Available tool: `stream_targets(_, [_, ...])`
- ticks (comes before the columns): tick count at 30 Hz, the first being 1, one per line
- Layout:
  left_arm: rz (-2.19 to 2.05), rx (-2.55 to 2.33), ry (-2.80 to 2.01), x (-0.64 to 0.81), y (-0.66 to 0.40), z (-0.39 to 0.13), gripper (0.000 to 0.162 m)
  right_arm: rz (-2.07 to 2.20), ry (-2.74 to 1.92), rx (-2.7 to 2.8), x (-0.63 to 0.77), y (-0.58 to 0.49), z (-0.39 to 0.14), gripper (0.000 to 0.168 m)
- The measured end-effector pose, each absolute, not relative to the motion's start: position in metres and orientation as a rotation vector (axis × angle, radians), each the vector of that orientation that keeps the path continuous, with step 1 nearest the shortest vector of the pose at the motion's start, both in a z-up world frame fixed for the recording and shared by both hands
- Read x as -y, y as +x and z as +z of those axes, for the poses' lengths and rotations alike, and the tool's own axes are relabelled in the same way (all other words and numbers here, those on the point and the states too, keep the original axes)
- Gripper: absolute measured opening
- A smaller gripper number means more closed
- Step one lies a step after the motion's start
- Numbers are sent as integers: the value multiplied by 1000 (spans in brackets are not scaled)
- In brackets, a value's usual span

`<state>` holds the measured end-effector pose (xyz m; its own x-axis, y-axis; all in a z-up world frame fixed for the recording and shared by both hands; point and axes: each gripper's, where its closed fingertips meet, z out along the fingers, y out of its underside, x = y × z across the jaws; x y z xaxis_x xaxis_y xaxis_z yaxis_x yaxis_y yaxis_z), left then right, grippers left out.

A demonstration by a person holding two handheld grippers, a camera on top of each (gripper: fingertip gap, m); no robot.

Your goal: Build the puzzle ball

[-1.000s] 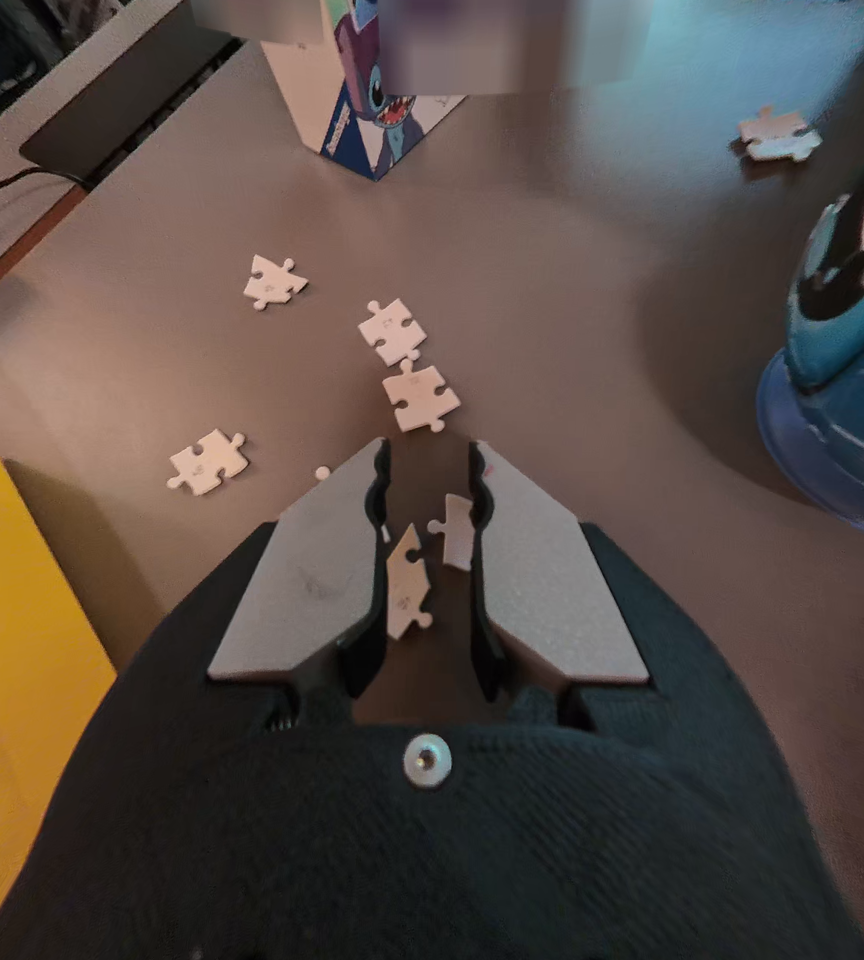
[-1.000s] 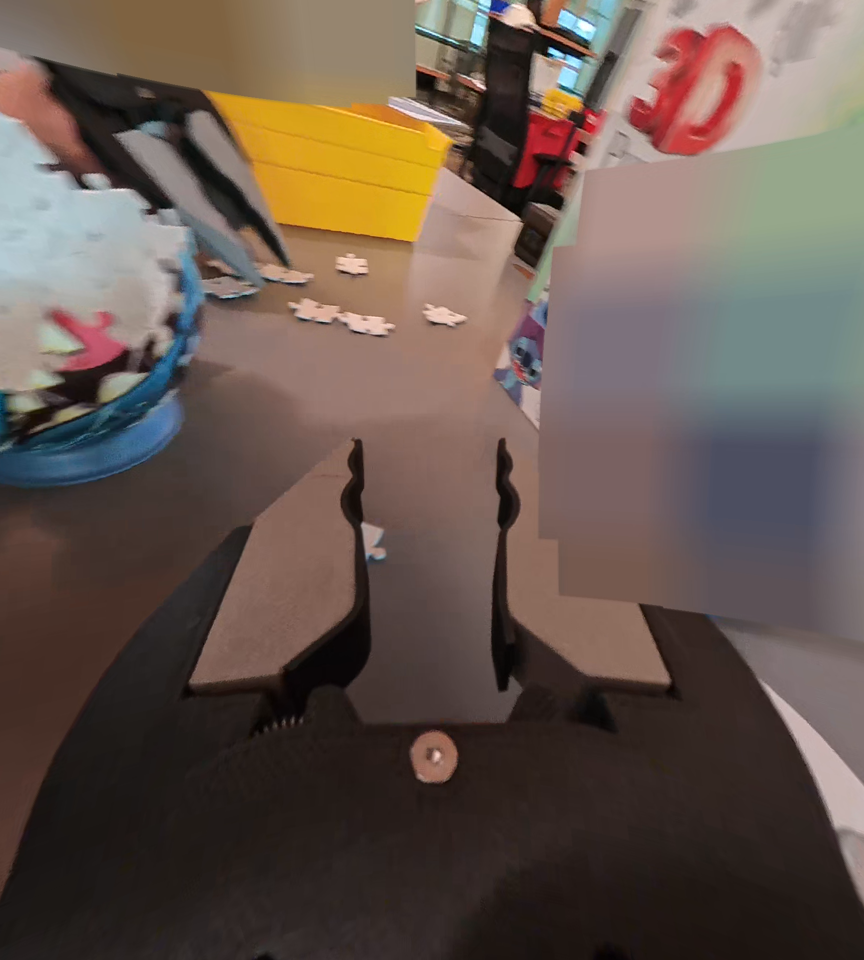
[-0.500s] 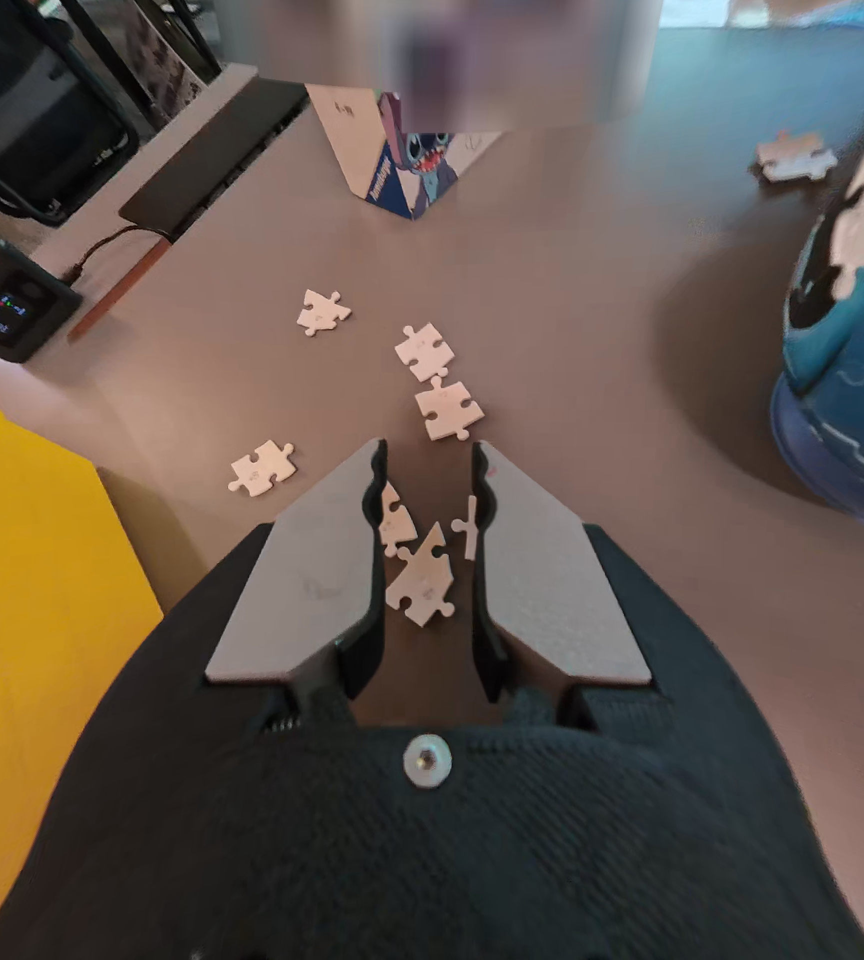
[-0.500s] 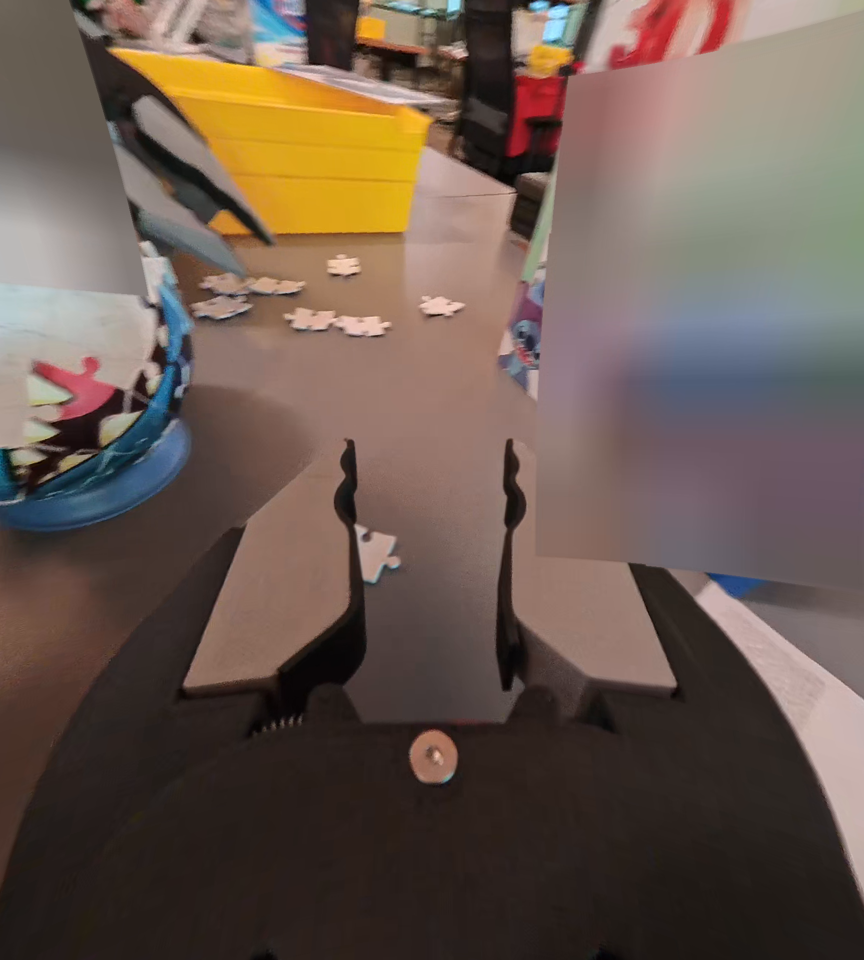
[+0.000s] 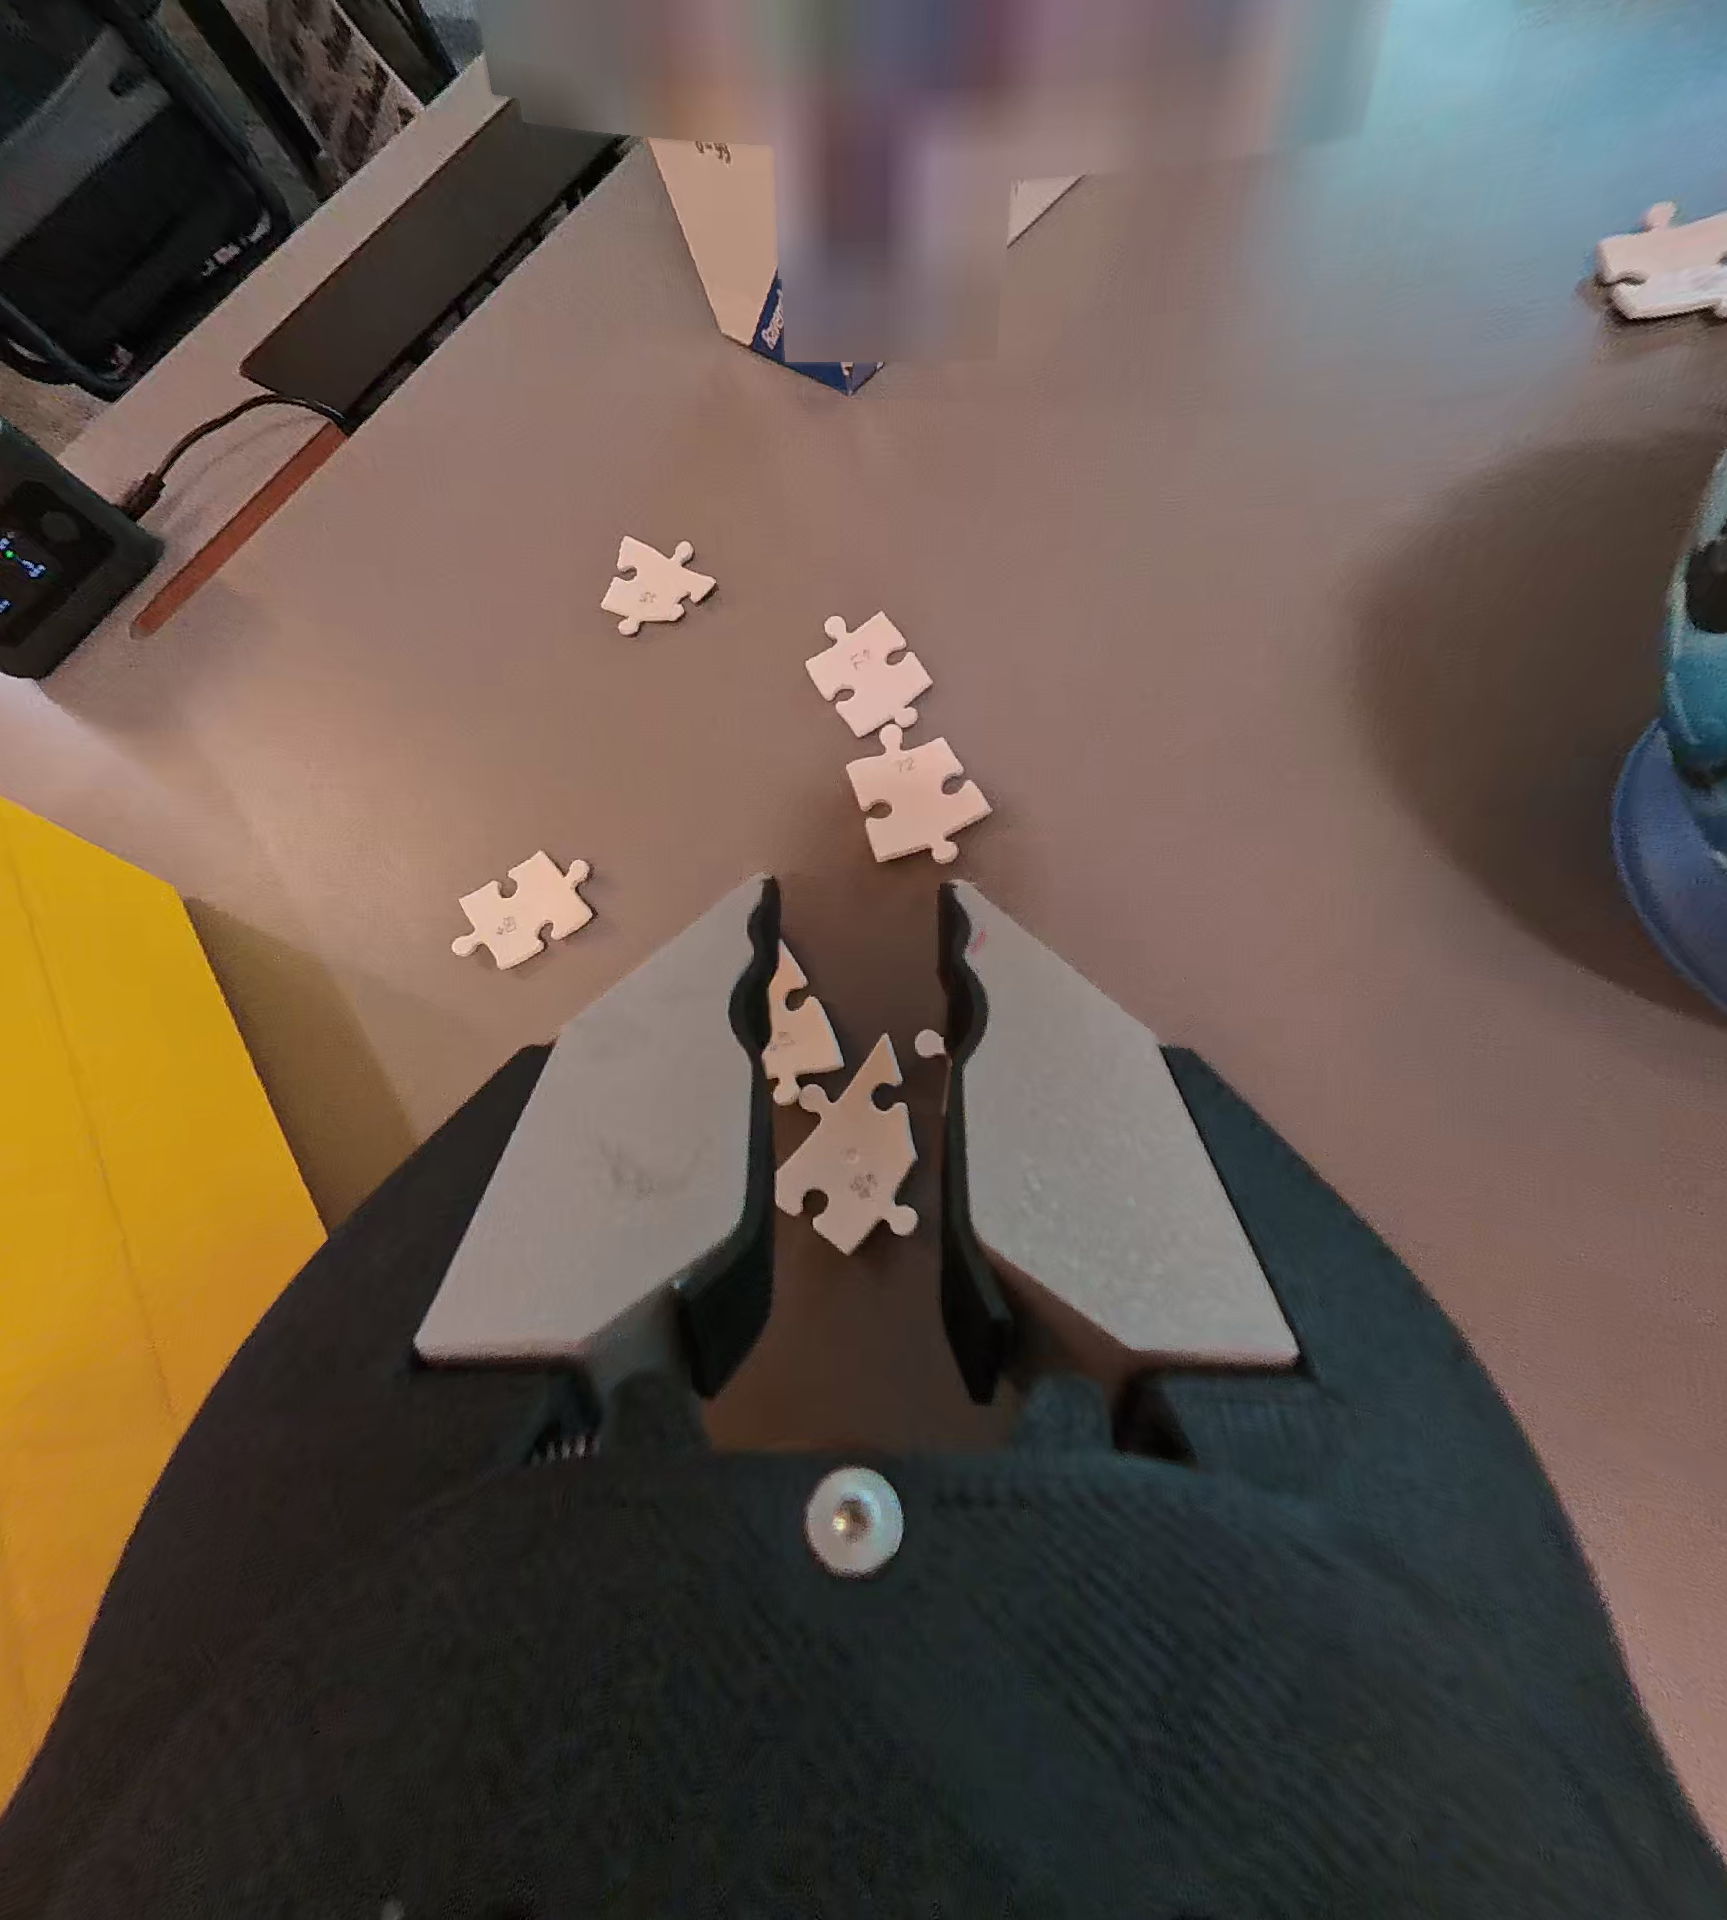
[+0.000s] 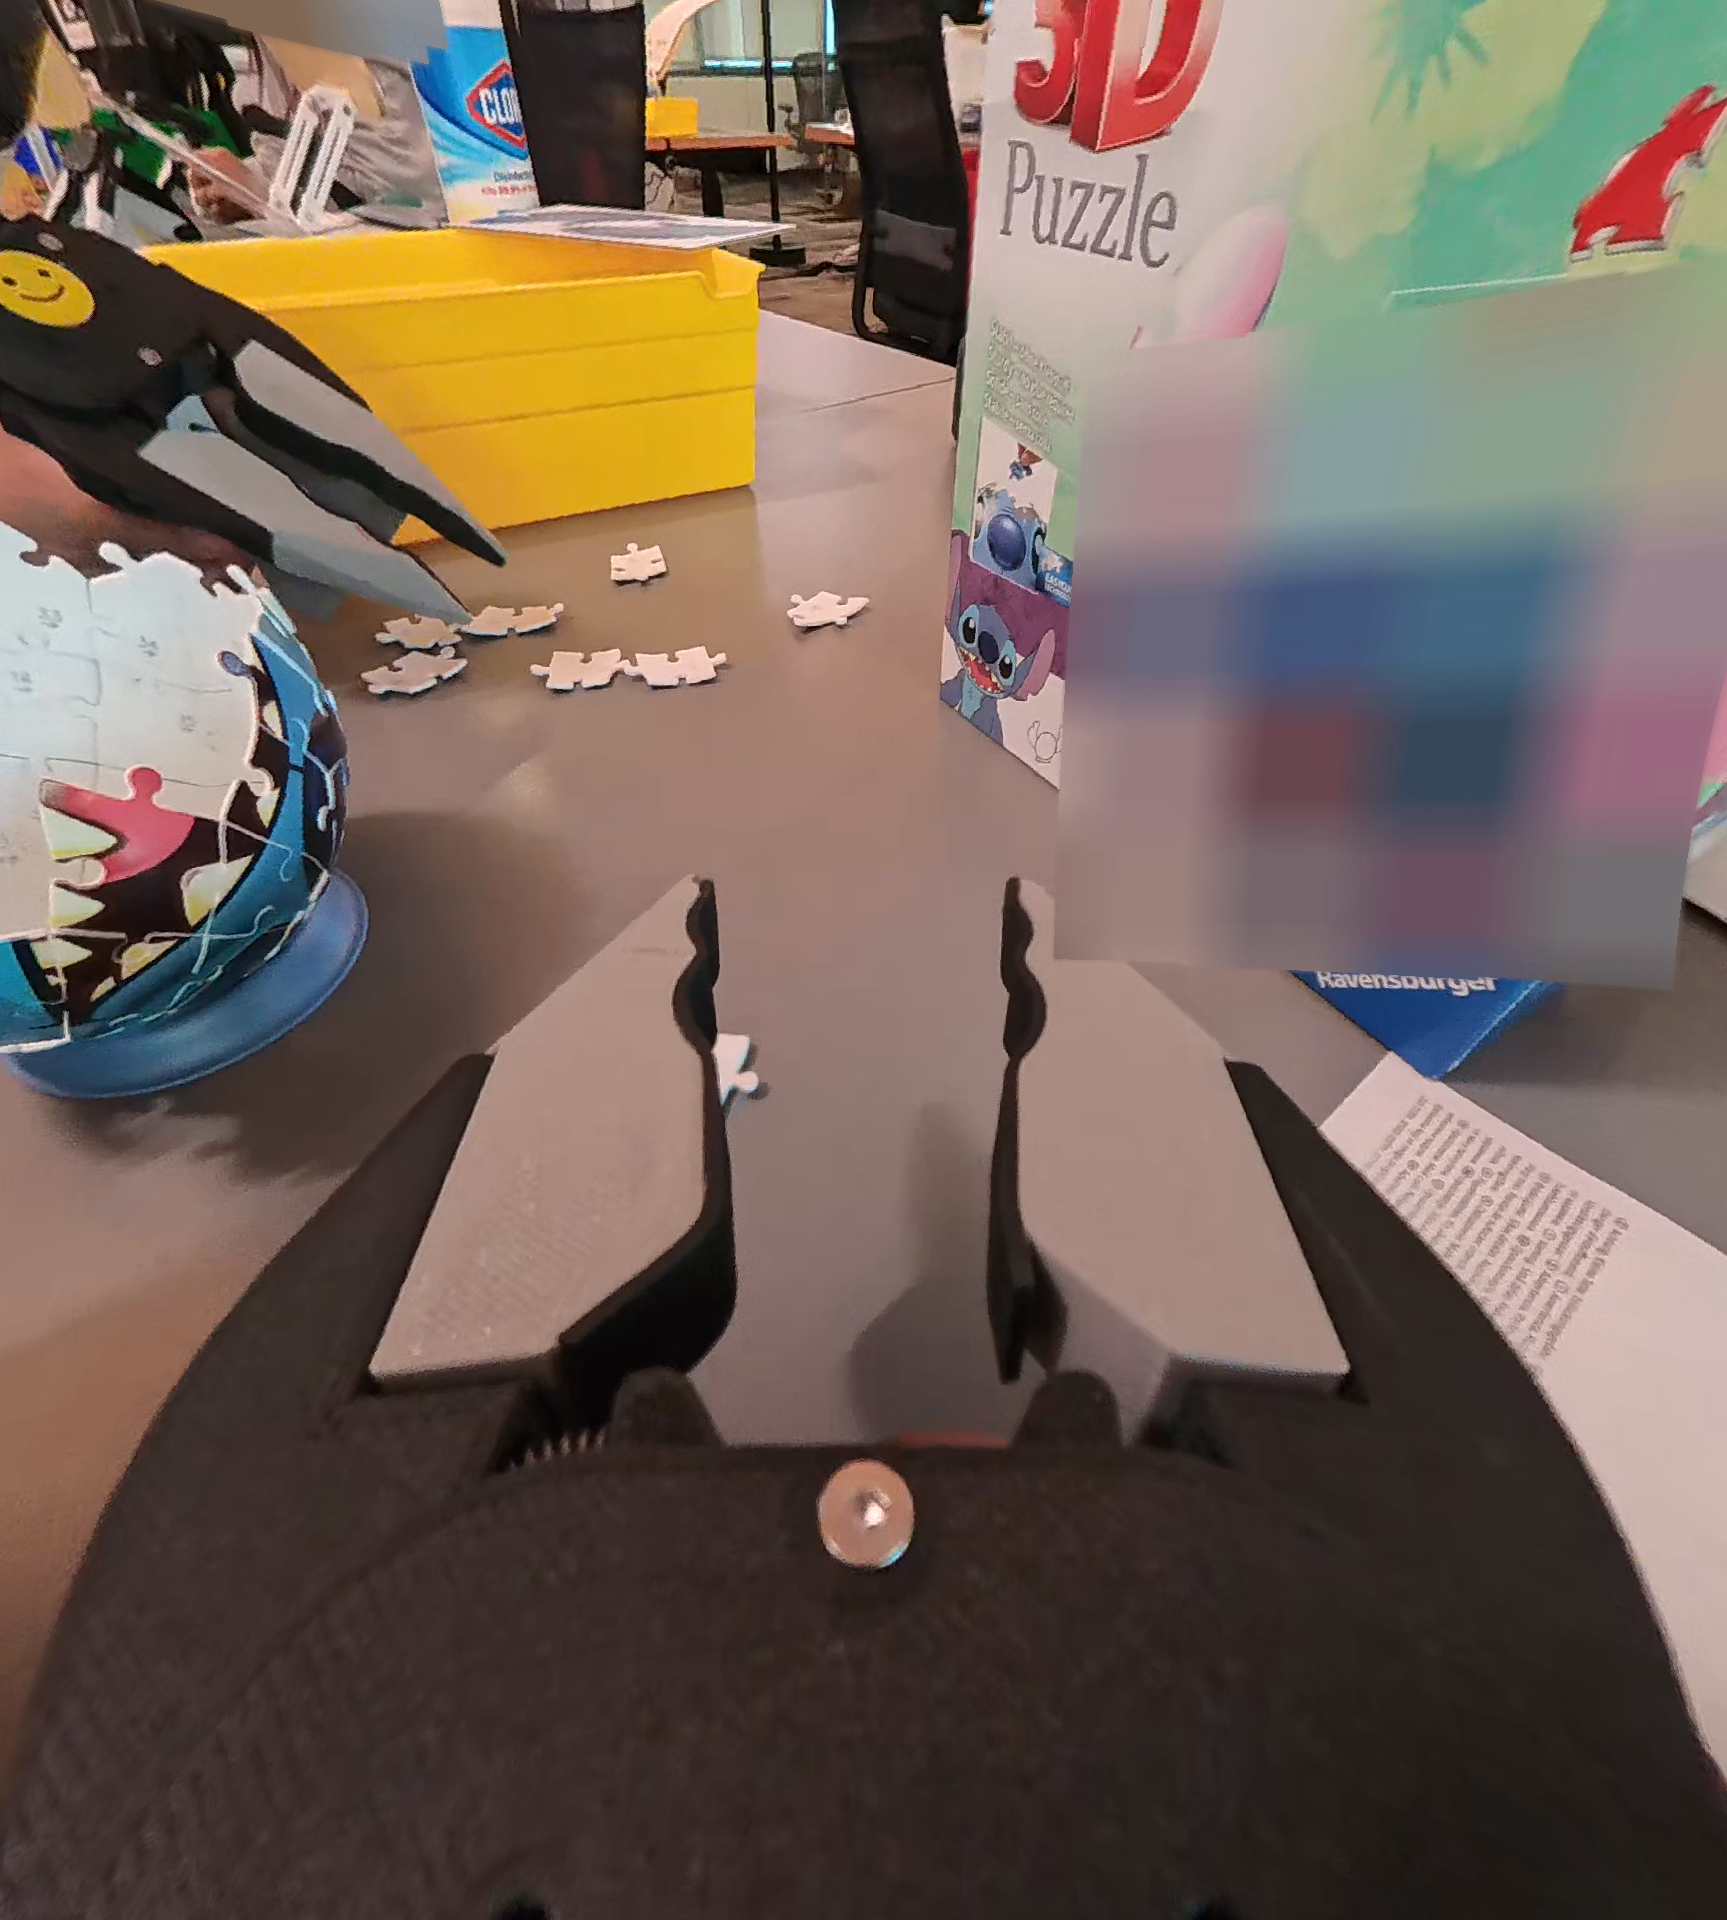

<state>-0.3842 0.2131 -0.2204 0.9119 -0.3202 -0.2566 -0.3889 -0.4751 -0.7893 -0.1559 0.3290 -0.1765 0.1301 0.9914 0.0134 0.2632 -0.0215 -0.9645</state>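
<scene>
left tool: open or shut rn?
Open. The left tool shows a clear gap between its fingers, with loose puzzle pieces on the table visible through it, ungripped.

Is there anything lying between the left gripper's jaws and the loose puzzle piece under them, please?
Nothing visible blocks it. The left gripper is open, and the puzzle piece lies bare on the table in the gap. Two neighbouring pieces crowd its far end, one at each jaw.

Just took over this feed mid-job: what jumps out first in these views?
The half-built puzzle ball on its blue stand sits at the left of the right wrist view, top still open. Beyond it, the open left gripper points down at loose white pieces before a yellow bin. The tall puzzle box stands at right.
</scene>
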Motion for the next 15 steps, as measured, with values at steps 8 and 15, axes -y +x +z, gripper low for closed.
stream_targets(8, [59,-534,-2117,-211,-379,-224,28,1038,-1492,1460,-310,-161,-191,47])
stream_targets(15, [3,-695,-2063,-204,-336,-219,28,1149,-1465,1584,-283,-166,-194,46])
